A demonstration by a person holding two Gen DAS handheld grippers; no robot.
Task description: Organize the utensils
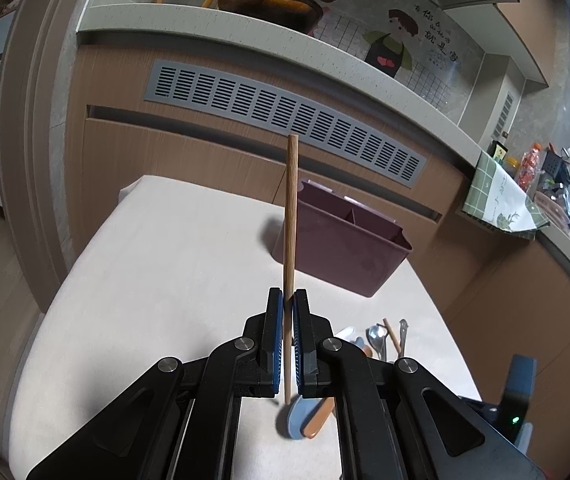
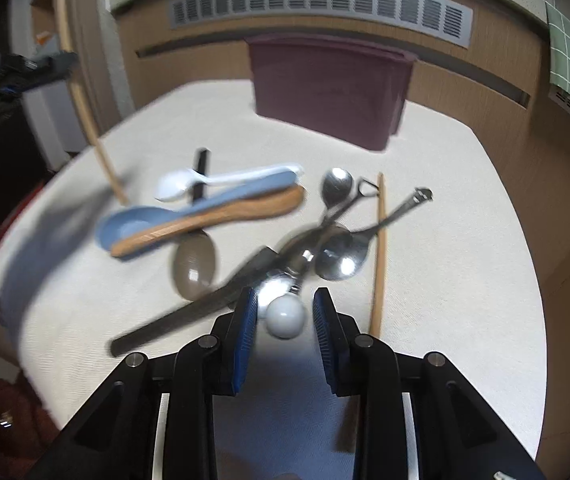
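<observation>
In the left wrist view, the left gripper at lower centre clamps an upright wooden chopstick; the maroon utensil holder stands right of it on the worktop. In the right wrist view, the right gripper is open, a white round-ended utensil untouched between its jaws, the spoon pile just above.
</observation>
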